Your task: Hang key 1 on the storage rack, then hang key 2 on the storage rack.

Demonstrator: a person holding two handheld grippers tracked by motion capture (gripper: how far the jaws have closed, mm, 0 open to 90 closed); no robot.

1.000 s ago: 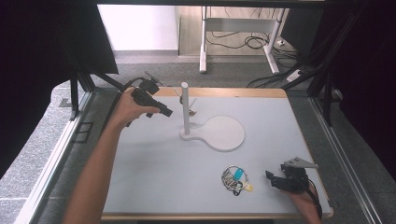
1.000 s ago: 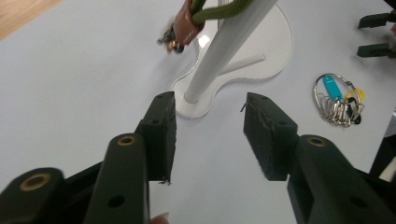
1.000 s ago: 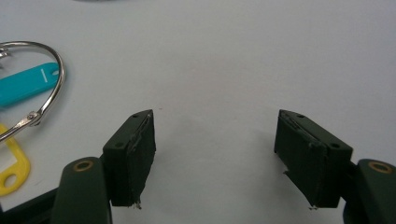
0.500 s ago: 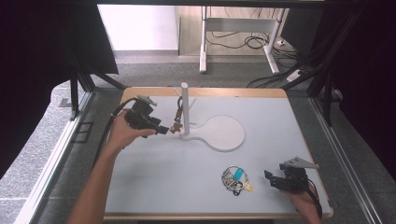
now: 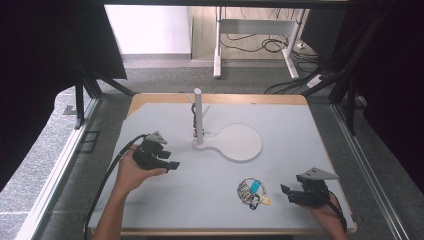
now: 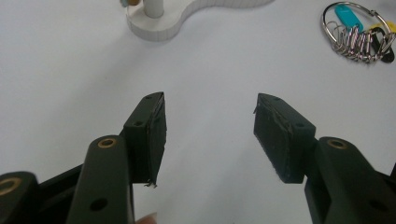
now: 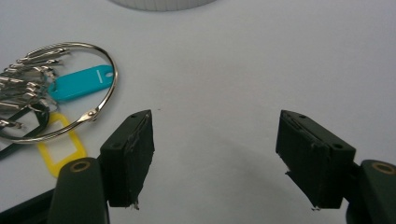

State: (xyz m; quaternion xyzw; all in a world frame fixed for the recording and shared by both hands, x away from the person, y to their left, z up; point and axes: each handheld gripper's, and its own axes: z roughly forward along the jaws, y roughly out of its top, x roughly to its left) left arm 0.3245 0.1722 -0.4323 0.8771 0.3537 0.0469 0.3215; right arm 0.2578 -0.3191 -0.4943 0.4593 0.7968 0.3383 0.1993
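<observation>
right gripper (image 5: 292, 193) gaping, empty; key ring (image 5: 251, 190) lies just at its nine o'clock, nearer than to the left gripper (image 5: 171, 165); that one's jaws have just been opening, nothing between them

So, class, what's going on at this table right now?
A person works at a white table with a hand-held gripper in each hand. The left hand-held gripper has just been opening; nothing is between its jaws, and it sits apart from the white post stand, where a small item hangs. The right hand-held gripper is open too, holding nothing, beside the key ring with teal and yellow tags, which lies on the table.
</observation>
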